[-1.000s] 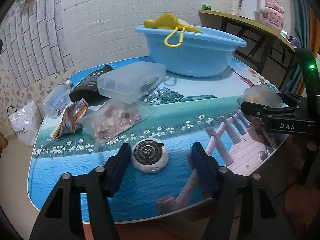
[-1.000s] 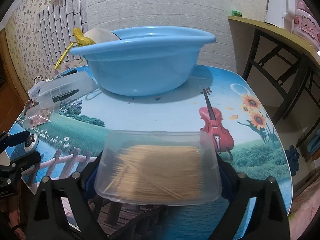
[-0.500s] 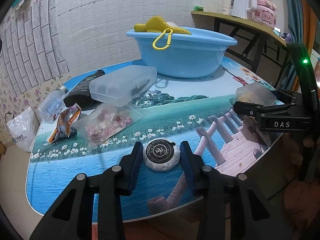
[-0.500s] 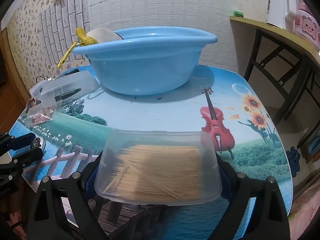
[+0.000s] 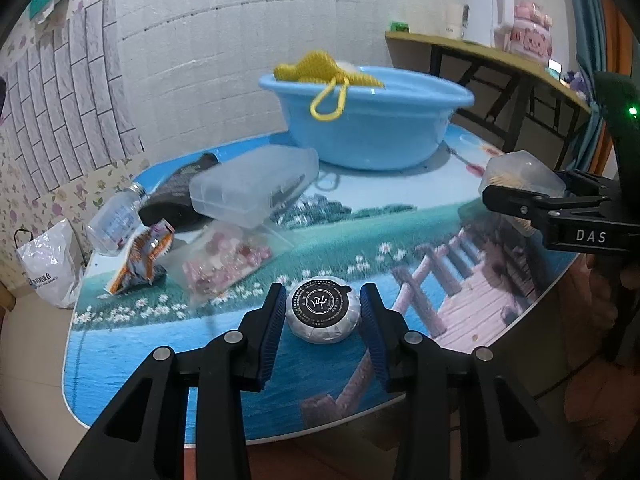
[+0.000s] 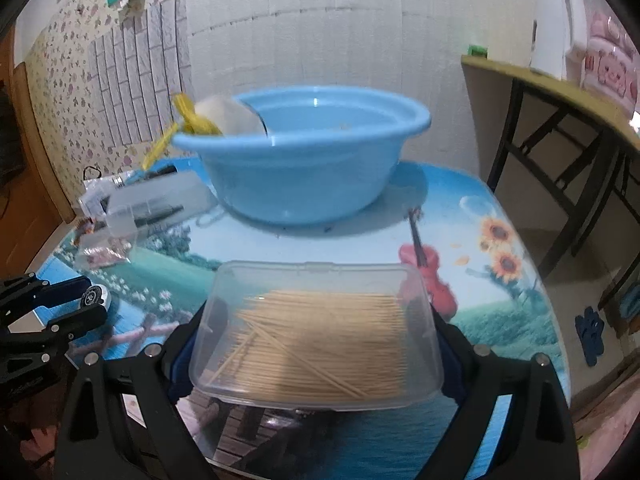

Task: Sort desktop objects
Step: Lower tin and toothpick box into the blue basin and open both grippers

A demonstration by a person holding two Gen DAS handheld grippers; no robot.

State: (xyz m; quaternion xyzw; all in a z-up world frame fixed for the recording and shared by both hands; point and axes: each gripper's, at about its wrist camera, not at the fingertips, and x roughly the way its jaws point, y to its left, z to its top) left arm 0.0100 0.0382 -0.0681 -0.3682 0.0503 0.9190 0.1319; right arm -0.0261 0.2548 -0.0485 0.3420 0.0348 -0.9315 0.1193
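Since the earlier frame, the left gripper (image 5: pixel 322 320) has been closed onto the round foil-wrapped soap puck with a black label (image 5: pixel 323 314), lower centre. At the right frame edge, the clear plastic toothpick box (image 6: pixel 318 332) is clamped level in the right gripper (image 6: pixel 316 344), lifted, probably for carrying to the light-blue plastic basin (image 6: pixel 308 160).

Round foil-wrapped soap (image 5: pixel 323 314) with black label, flat near table's front edge, clear lidded box of toothpicks (image 6: pixel 318 334) held level above the table, blue basin (image 6: pixel 304 160) behind.
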